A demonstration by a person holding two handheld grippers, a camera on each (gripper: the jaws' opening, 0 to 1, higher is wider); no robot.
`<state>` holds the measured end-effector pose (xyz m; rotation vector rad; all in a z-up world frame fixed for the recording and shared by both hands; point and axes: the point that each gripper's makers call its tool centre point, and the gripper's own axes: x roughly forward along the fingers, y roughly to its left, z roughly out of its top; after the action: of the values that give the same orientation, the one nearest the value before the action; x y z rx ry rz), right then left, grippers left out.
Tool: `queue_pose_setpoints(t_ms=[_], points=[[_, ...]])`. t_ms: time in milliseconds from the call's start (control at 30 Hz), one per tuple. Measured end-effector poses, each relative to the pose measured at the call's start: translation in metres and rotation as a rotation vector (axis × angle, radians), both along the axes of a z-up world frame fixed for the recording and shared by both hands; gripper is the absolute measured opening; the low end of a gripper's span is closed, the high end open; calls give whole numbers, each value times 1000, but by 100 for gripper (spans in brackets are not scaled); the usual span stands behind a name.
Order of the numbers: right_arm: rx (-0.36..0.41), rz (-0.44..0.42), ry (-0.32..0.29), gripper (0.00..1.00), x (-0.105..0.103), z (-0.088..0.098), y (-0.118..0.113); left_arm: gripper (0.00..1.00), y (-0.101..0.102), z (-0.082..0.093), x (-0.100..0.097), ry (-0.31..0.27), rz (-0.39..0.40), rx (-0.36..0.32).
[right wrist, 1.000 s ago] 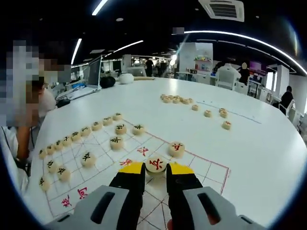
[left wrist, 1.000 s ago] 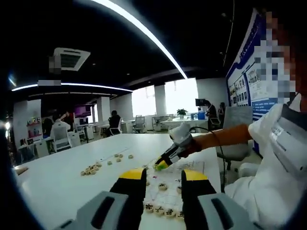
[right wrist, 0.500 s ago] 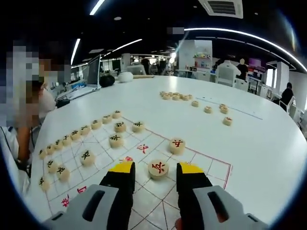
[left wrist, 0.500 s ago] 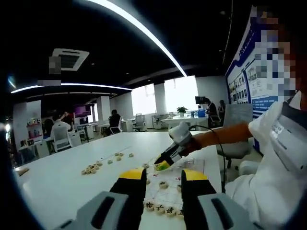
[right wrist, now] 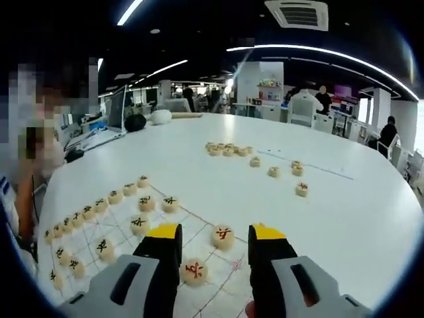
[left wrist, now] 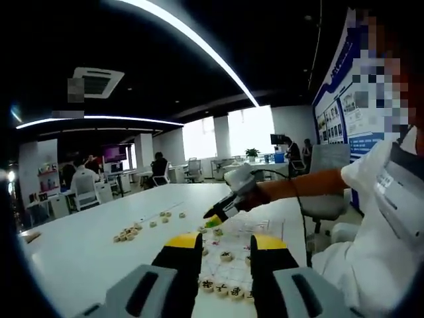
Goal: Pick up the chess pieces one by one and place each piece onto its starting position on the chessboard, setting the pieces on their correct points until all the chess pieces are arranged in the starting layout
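Right gripper view, red piece [right wrist: 195,271] between parted right tongs [right wrist: 214,232]

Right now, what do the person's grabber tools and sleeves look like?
Each tool has two black jaws with yellow tips on grey bodies: the left tool and the right tool. In the left gripper view, a dark cable trails from the right tool's whitish body. The person wears a white top with short sleeves.

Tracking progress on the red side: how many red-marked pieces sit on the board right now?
2: one red piece between the right claw's jaws, another red piece just beyond. The jaws may hide others.
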<state>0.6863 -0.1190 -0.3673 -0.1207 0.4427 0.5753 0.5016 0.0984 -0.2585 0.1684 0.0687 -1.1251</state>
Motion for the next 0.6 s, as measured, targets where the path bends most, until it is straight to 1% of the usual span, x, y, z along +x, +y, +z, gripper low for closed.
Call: queue_pose_setpoints(t_ms=[33, 100, 200, 367, 433, 467, 533, 600], points=[[3, -5, 0, 41, 2, 1, 0, 31, 1, 0, 1, 0, 3, -1], [5, -27, 0, 41, 20, 3, 0, 31, 2, 1, 2, -1, 8, -5], [-33, -56, -6, 41, 40, 0, -1, 31, 3, 2, 2, -4, 9, -7], [-72, -90, 10, 42, 71, -7, -3, 31, 4, 3, 2, -6, 6, -11], [-93, -110, 9, 42, 84, -10, -6, 31, 4, 1, 3, -6, 8, -4], [-105, -127, 10, 42, 92, -12, -8, 31, 4, -1, 4, -10, 12, 11], [-106, -156, 9, 41, 106, -14, -12, 31, 5, -5, 6, -12, 21, 30], [-109, -168, 12, 41, 114, -17, -11, 31, 5, -6, 7, -6, 23, 31]])
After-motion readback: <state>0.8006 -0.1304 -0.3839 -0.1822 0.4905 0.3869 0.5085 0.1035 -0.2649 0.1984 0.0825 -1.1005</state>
